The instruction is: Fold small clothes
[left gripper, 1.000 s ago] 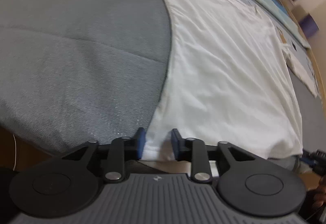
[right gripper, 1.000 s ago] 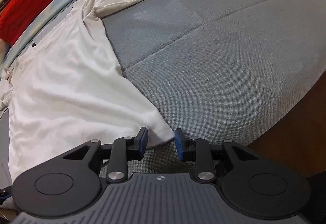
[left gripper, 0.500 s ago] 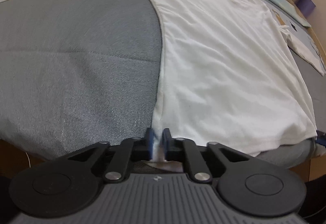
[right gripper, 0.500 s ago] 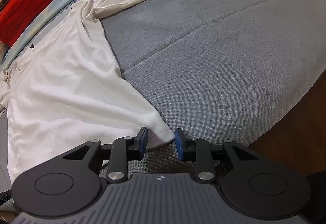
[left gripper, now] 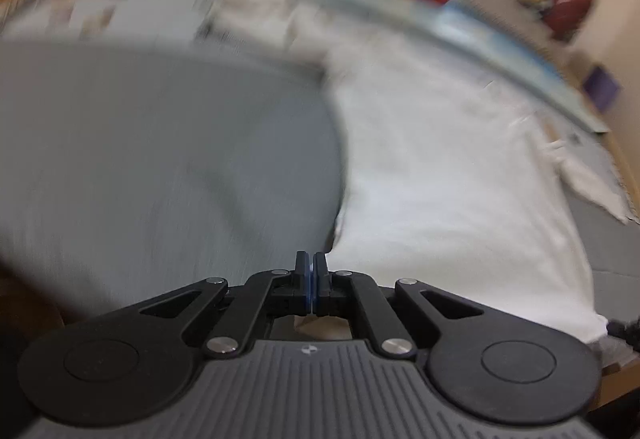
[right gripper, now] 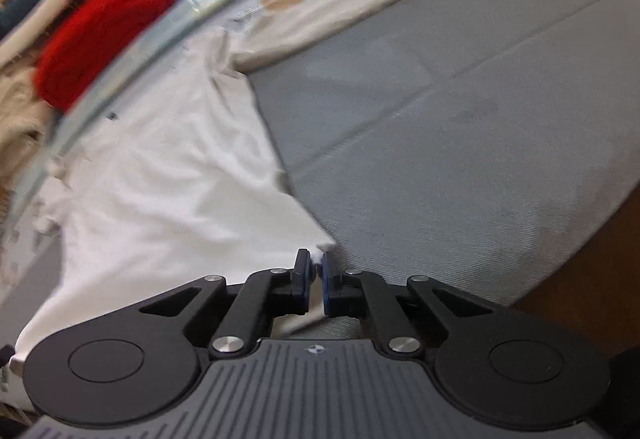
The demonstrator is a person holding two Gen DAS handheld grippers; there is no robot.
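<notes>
You have the white shirt [right gripper: 168, 207], spread on the grey mat [right gripper: 460, 159], pinched at both hem corners: left gripper [left gripper: 311, 275] and right gripper [right gripper: 316, 273] clamped. Next, lift evenly and fold toward the collar.

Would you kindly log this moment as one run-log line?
left gripper: shut on white shirt hem corner | right gripper: shut on white shirt, other corner | gray mat: beneath

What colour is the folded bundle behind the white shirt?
Red; the bundle shows best in the right wrist view, beyond the white shirt.
</notes>
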